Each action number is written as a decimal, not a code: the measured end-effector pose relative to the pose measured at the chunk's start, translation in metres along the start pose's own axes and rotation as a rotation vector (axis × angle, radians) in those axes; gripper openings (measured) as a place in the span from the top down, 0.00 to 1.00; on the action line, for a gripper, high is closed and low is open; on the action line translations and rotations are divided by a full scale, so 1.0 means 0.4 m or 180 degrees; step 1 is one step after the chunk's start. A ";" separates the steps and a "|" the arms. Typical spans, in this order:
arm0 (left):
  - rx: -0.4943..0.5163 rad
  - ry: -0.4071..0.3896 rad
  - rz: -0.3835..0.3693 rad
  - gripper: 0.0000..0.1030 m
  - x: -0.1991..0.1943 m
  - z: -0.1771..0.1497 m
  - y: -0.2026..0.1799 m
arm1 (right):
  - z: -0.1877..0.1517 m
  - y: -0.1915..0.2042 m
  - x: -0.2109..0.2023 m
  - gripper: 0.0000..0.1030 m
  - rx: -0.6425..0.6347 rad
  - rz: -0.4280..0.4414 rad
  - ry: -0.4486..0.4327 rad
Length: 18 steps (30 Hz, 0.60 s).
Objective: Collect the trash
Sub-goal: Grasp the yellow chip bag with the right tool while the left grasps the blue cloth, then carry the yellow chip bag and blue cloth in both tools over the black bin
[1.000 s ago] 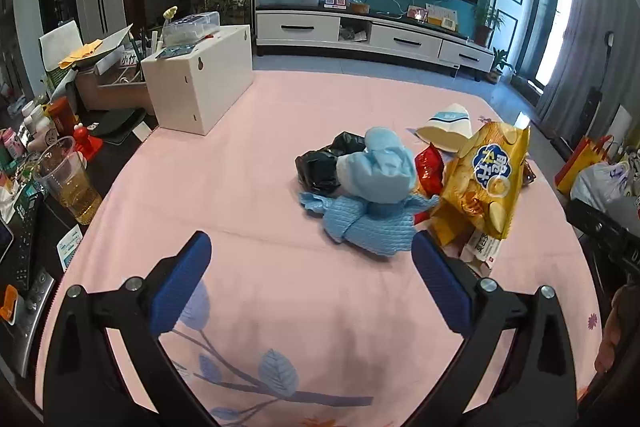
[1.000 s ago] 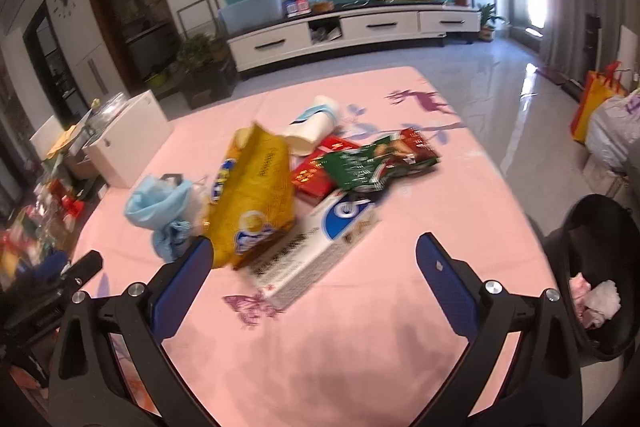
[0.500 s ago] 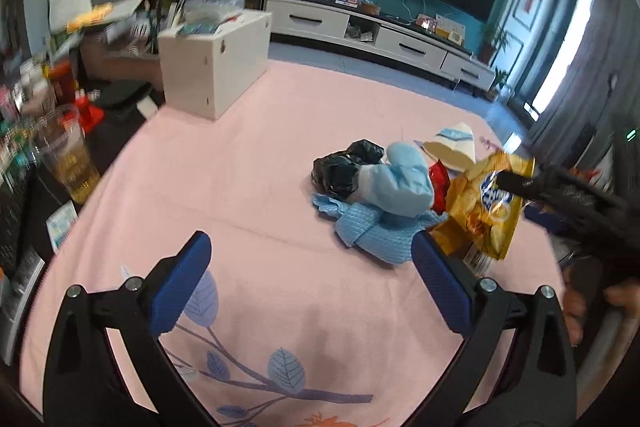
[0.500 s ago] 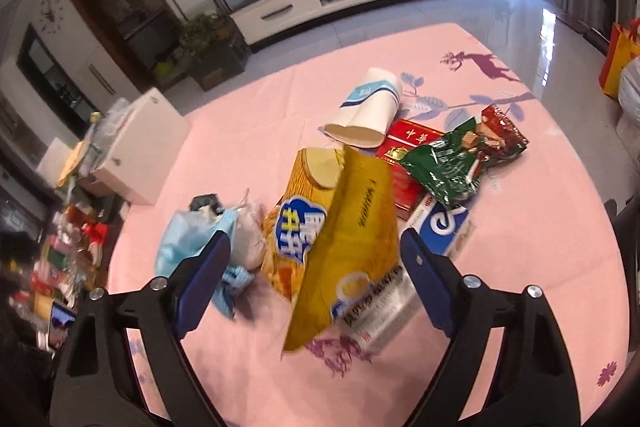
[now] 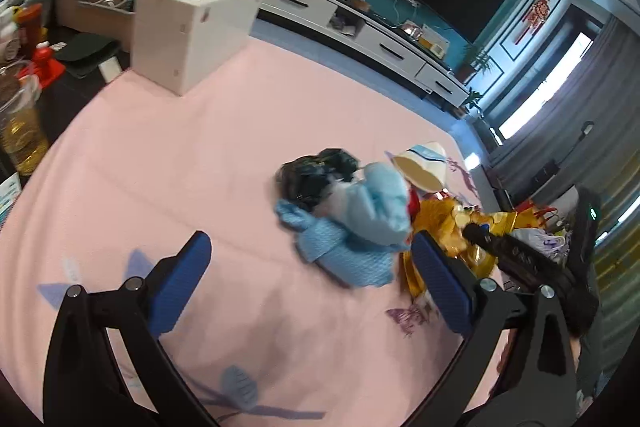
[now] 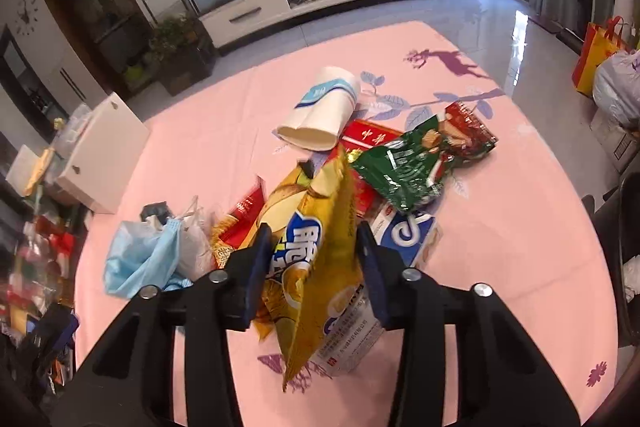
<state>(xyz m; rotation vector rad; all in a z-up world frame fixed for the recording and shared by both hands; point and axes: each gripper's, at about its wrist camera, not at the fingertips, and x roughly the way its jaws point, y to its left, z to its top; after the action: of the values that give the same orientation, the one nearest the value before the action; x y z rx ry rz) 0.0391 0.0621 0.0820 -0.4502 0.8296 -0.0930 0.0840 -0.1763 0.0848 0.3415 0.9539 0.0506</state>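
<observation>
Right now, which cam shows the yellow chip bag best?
Right wrist: the yellow chip bag fills the centre, logo readable, between the right gripper pads, which have just been closing. The left wrist view shows only a blurred yellow edge behind the blue face mask.

Your left gripper (image 5: pixel 306 267) and right gripper (image 6: pixel 316 259) look alike: matte black angular arms with cut-out slots, each joint pinned by a round silver screw. Both carry fingers (image 5: pixel 180 283) faced with dimpled blue pads. On the right gripper's body in the left view, a small green light glows.
</observation>
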 end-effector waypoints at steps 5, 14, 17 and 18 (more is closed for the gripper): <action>0.0041 -0.0078 -0.0205 0.03 0.038 0.042 -0.059 | -0.014 -0.053 -0.118 0.60 -0.0046 0.0240 -0.0209; 0.0287 0.0140 0.0096 0.33 0.193 0.018 -0.107 | -0.044 -0.183 -0.267 0.60 -0.0015 0.0205 -0.0613; 0.0230 0.0243 -0.0008 0.61 0.212 0.002 -0.105 | -0.044 -0.214 -0.273 0.60 0.0023 0.0084 -0.0683; 0.0242 0.0222 0.0012 0.70 0.211 -0.003 -0.107 | -0.042 -0.220 -0.274 0.60 0.0031 0.0064 -0.0682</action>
<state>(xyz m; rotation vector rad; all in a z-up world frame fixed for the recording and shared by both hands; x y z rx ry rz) 0.0995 0.0018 0.0410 -0.3755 0.8924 -0.1371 -0.0029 -0.2761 0.1355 0.3579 0.7387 0.0269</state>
